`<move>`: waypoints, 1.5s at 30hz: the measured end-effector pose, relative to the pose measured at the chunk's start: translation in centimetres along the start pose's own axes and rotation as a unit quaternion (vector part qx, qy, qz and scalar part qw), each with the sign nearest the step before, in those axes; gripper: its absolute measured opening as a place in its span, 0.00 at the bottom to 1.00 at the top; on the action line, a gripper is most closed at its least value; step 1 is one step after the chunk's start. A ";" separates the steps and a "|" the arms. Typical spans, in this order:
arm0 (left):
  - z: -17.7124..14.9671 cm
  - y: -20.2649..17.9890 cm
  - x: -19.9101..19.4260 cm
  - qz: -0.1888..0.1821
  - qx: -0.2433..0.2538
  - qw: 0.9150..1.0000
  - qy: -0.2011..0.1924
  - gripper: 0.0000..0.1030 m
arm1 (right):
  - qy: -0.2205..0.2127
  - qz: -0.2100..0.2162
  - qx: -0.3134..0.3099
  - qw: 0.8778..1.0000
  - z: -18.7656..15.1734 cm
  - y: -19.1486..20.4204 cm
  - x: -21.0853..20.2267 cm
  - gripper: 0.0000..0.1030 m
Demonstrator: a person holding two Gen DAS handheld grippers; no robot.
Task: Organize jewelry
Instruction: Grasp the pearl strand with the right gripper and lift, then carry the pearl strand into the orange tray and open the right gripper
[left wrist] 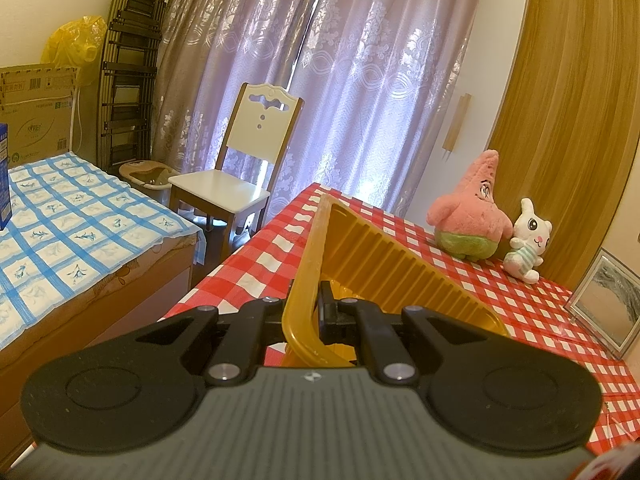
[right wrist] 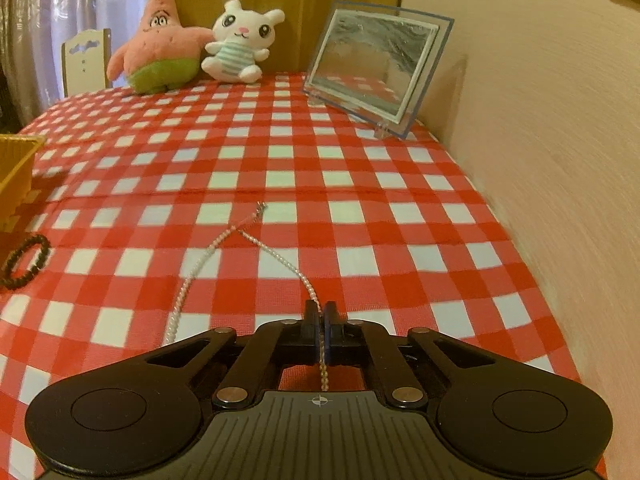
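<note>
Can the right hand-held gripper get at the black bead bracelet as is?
Probably not yet: the right hand-held gripper is shut on the pearl necklace. The black bead bracelet lies in the open on the tablecloth, nothing blocking it.

My left gripper [left wrist: 316, 308] and right gripper [right wrist: 320, 316] match — black jointed linkages with silver round screws, two round black discs each, and a grey ribbed body between. A small crosshair mark sits on each grey body — near its front edge.
</note>
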State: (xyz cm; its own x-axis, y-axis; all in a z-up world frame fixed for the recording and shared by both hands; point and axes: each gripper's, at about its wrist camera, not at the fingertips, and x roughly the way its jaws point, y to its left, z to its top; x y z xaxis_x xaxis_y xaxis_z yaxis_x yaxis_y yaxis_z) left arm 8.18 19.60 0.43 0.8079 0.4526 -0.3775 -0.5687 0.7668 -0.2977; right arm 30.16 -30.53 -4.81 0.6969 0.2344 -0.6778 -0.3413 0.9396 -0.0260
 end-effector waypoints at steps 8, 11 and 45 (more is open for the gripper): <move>0.0 0.0 0.0 -0.001 0.000 1.000 -0.001 0.06 | -0.082 0.037 0.006 0.996 4.6 0.5 -5.2 0.02; 0.1 0.0 0.1 0.000 -0.001 1.000 0.000 0.06 | -0.111 0.053 0.000 0.992 6.5 1.4 -7.2 0.02; 0.3 -0.2 0.3 0.000 -0.005 1.000 0.002 0.06 | -0.196 0.322 -0.025 0.926 16.6 23.9 -6.6 0.02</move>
State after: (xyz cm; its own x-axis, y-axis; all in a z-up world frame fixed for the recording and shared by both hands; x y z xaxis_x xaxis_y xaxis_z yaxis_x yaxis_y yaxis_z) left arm 8.64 19.71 0.65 0.8077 0.4505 -0.3803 -0.5696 0.7626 -0.3064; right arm 27.88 -5.49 11.29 0.5111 0.8236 -0.2460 -0.7874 0.5634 0.2502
